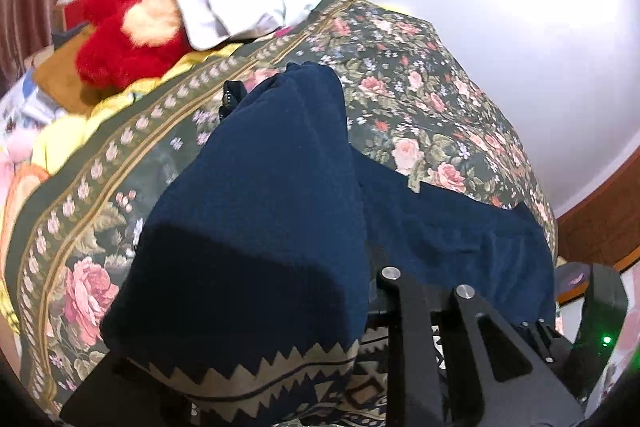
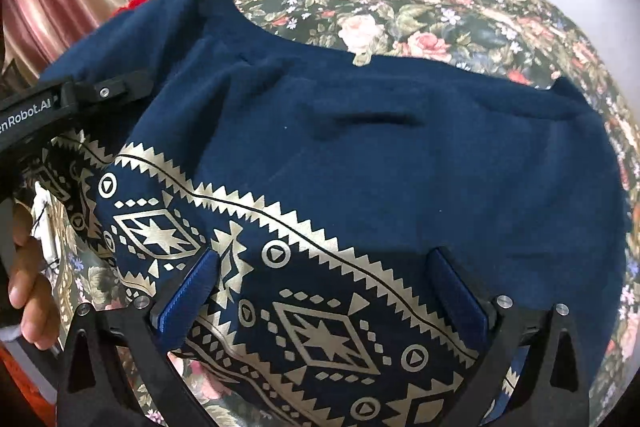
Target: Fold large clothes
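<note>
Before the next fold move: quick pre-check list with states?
1. Right gripper open over the patterned hem: ok.
2. Left gripper clamped on the navy garment: cannot tell, fabric drapes over its fingers.
3. Garment lying flat: not ok, a raised hump on the left side.
4. Floral bedspread bare beyond the garment for the fold: ok.
5. Red plush toy and white pillow apart from the garment: ok.
</note>
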`<state>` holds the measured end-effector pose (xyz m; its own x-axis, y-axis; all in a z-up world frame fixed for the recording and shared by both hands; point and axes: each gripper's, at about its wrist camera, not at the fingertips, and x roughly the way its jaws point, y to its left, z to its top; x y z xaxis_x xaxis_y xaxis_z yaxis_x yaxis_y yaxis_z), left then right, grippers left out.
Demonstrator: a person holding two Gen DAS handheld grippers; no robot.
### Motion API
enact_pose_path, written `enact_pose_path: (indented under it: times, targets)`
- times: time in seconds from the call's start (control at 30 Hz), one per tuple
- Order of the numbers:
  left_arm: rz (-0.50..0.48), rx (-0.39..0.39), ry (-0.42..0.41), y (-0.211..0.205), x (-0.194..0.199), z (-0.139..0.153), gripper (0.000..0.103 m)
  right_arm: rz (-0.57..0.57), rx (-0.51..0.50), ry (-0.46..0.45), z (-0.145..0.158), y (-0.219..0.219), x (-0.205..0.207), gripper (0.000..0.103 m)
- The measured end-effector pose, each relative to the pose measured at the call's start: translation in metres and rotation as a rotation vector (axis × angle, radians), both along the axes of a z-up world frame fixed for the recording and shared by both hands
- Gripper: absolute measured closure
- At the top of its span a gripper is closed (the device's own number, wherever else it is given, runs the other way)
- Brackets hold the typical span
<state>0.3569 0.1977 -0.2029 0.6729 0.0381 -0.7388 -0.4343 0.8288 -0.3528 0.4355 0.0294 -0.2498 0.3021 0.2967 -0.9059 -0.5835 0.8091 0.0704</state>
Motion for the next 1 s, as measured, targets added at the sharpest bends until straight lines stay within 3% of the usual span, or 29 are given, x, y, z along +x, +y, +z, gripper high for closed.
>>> enact_pose_path:
  times: [0.13, 0.3, 0.43, 0.5, 0.6, 0.87, 1.0]
  targets:
    - [-0.024, 0.076, -0.022, -0.019, 0.006, 0.018, 0.079, -0.037, 0.077, 0.028, 0.020, -0.029, -0.004, 0.000]
    - [-0.074, 0.161, -0.060, -0.048, 0.014, 0.041, 0.079, -0.123, 0.083, -0.049, 0.045, -0.092, -0.011, 0.000]
    - [-0.114, 0.195, -0.085, -0.072, 0.020, 0.055, 0.079, -0.192, 0.021, -0.082, 0.040, -0.132, -0.012, 0.000]
    - [-0.134, 0.204, -0.095, -0.084, 0.023, 0.061, 0.079, -0.207, -0.017, -0.032, 0.021, -0.143, -0.008, 0.000]
    - [-0.168, 0.195, -0.114, -0.101, 0.029, 0.070, 0.079, -0.201, 0.002, -0.012, 0.002, -0.148, -0.006, 0.000]
    - [-0.289, 0.156, -0.144, -0.156, 0.045, 0.088, 0.079, -0.200, 0.036, 0.000, 0.001, -0.150, -0.007, 0.000]
    - [-0.399, 0.101, -0.141, -0.192, 0.053, 0.087, 0.079, -0.194, 0.054, 0.004, 0.009, -0.160, -0.014, 0.000]
